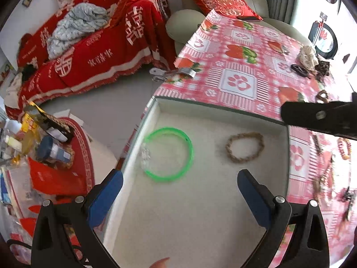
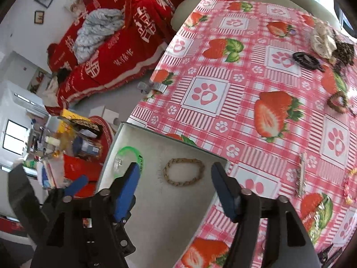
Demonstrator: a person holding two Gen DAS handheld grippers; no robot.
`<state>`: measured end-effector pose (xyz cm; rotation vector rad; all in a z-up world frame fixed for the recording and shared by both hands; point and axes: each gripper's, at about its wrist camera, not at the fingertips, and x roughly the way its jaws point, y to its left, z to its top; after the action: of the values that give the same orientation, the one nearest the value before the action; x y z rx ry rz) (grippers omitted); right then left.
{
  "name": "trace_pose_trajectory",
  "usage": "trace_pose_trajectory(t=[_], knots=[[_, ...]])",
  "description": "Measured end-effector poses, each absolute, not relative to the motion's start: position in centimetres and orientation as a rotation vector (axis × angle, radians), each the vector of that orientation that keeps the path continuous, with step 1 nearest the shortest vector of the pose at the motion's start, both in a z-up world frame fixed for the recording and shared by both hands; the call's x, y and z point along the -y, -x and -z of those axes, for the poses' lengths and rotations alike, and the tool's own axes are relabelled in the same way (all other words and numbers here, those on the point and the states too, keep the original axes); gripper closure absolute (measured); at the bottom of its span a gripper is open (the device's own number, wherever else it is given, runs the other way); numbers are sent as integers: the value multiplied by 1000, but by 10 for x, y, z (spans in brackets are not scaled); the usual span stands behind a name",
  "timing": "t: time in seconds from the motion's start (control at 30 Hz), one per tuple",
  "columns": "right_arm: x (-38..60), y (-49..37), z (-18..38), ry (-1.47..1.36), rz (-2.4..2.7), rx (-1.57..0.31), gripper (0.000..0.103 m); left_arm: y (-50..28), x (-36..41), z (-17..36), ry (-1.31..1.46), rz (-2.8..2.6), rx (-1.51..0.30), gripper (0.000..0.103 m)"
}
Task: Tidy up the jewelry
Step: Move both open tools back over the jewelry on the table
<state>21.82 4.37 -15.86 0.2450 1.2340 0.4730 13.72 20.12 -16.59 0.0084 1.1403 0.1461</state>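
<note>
Flat in the white tray (image 1: 223,212): green bangle (image 1: 169,154) beside tan braided bracelet (image 1: 245,147) (long axis across the tray). Left claw (image 1: 179,192) wide, empty, angled steeply down. Right claw (image 2: 176,187) spread, nothing gripped. "HAPPY WEDDING" partly legible on red sofa throw (image 1: 107,35). Counter (image 2: 245,89) strawberry-patterned.

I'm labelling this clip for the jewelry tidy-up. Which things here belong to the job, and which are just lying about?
Job:
- white tray
- green bangle in the tray
- tan beaded bracelet in the tray
- brown bracelet on the tablecloth
- pink bracelet on the tablecloth

Lying about:
- red cushion
- grey blanket
- metal clip
</note>
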Motion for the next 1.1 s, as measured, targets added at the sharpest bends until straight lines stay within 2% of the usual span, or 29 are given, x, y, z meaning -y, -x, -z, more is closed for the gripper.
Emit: trace_pose_trajectory(t=[0.17,0.23,0.27,0.53,1.1], knots=[[-8,-202,150,-293,-434,-1225,22,-127,-183,162,-1,-118,-1184,0],[9,-195,149,-305,-410,-1226,13,-124,-168,159,-22,-98,-1185,0],[19,-190,150,-316,-394,-1226,12,-123,-160,157,-44,-93,-1184,0],[104,-151,161,-374,-237,-1266,12,-118,-103,142,-82,1,-1163,0],[235,-69,198,-411,115,-1385,12,-131,-9,167,-79,118,-1272,0]])
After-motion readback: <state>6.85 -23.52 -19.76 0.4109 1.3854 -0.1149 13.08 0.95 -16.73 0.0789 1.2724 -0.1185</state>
